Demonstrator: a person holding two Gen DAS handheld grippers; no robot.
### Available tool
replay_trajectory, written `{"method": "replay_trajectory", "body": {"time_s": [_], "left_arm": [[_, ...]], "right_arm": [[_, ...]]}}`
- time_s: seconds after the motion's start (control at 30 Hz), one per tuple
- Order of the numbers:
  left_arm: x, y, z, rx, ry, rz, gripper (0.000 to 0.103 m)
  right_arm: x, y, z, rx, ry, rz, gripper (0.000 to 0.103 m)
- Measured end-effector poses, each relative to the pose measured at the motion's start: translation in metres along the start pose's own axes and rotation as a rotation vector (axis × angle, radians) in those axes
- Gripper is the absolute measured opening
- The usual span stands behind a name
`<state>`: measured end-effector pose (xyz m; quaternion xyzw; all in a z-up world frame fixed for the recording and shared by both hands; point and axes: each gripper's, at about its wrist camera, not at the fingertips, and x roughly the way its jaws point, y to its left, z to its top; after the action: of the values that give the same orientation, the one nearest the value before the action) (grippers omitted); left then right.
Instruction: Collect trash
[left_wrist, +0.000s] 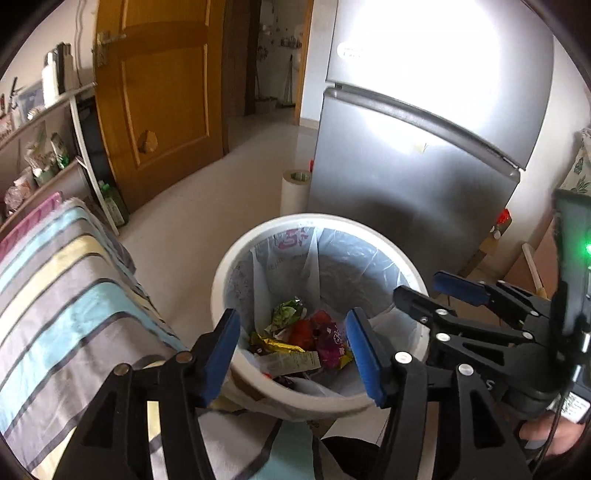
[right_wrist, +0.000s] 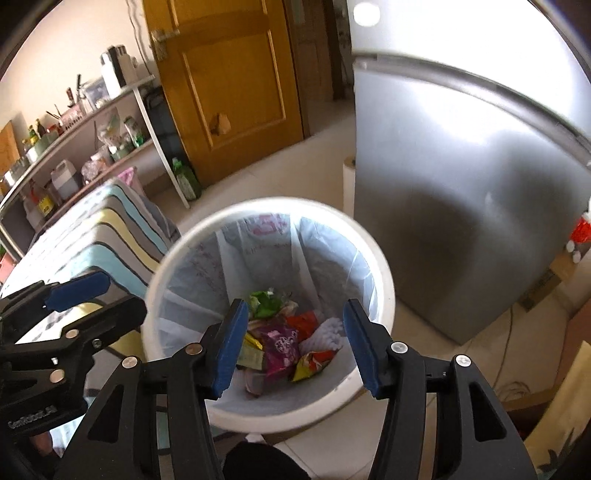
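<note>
A white round trash bin (left_wrist: 321, 218) (right_wrist: 266, 204) with a clear plastic liner stands on the floor below both grippers. Crumpled snack wrappers (left_wrist: 306, 339) (right_wrist: 280, 341) lie at its bottom: green, red, yellow and purple ones. My left gripper (left_wrist: 293, 330) (right_wrist: 101, 301) hangs over the bin's near left side, open, with nothing between its blue pads. My right gripper (right_wrist: 295, 321) (left_wrist: 434, 293) hangs over the bin's near right side, also open and holding nothing.
A grey fridge (left_wrist: 424, 166) (right_wrist: 461, 184) stands right behind the bin. A striped cloth (left_wrist: 66, 295) (right_wrist: 110, 236) covers furniture on the left. Further left are shelves with bottles (right_wrist: 74, 147), a wooden door (left_wrist: 159, 85), a green bottle (left_wrist: 114, 203) and a paper roll (left_wrist: 293, 192) on the floor.
</note>
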<state>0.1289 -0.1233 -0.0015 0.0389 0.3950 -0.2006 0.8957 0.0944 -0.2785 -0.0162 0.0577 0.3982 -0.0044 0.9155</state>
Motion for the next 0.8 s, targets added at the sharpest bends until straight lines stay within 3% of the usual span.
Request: {"method": "replay_trajectory", "body": {"time_s": [0.37, 0.63, 0.8], "left_arm": [[-0.085, -0.005, -0.034, 0.014, -0.164, 0.112, 0.075], [-0.120, -0.002, -0.066, -0.037, -0.189, 0.085, 0.080], [-0.133, -0.005, -0.078, -0.037, -0.199, 0.123, 0.081]], "right_arm": [[-0.098, 0.032, -0.037, -0.011, -0.170, -0.039, 0.055], [-0.136, 0.051, -0.069, -0.010, -0.202, -0.066, 0.055], [-0.147, 0.055, -0.080, 0.008, -0.202, -0.058, 0.055]]}}
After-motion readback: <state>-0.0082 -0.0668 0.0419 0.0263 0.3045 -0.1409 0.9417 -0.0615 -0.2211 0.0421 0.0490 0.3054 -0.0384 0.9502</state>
